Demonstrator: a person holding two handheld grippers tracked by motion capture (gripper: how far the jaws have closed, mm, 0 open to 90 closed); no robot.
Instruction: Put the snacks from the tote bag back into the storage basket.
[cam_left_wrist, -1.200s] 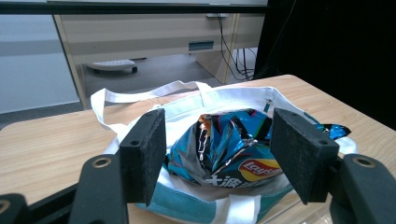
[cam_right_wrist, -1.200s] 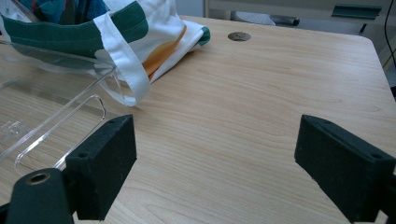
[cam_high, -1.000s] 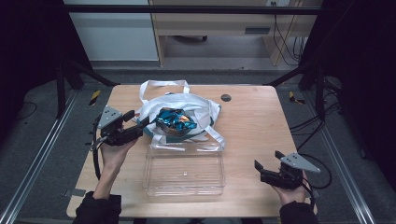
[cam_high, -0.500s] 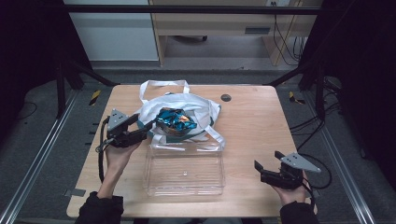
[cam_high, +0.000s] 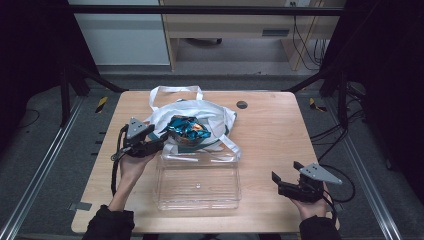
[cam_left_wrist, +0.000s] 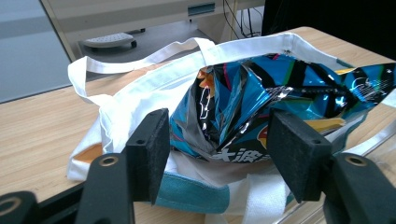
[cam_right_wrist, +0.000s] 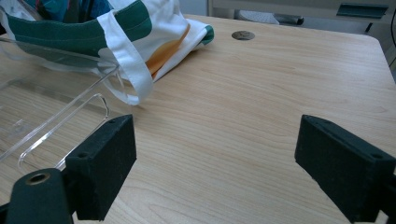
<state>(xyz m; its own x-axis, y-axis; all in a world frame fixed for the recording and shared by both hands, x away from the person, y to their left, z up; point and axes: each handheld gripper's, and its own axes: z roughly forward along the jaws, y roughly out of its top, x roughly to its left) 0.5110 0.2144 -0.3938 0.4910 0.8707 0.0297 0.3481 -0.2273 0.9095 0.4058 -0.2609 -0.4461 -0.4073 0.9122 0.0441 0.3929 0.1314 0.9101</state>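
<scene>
The left tool (cam_left_wrist: 217, 154) has been closing a bit, not yet pinching the chip bag (cam_left_wrist: 280, 98) inside the cloth bag (cam_high: 210, 112). Next: squeeze, lift. The right tool (cam_right_wrist: 215, 163) waits wide open.

Left tool (cam_high: 161, 139) lower and nearer the snack bag (cam_high: 187, 128) — jaws just closing, bag between them

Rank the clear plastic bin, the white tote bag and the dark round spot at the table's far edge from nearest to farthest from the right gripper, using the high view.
From the right gripper:
1. Clear plastic bin, just to its left at the table's near side.
2. White tote bag, farther left and back, mid-table.
3. Dark round spot, behind the bag, near the far edge.
</scene>
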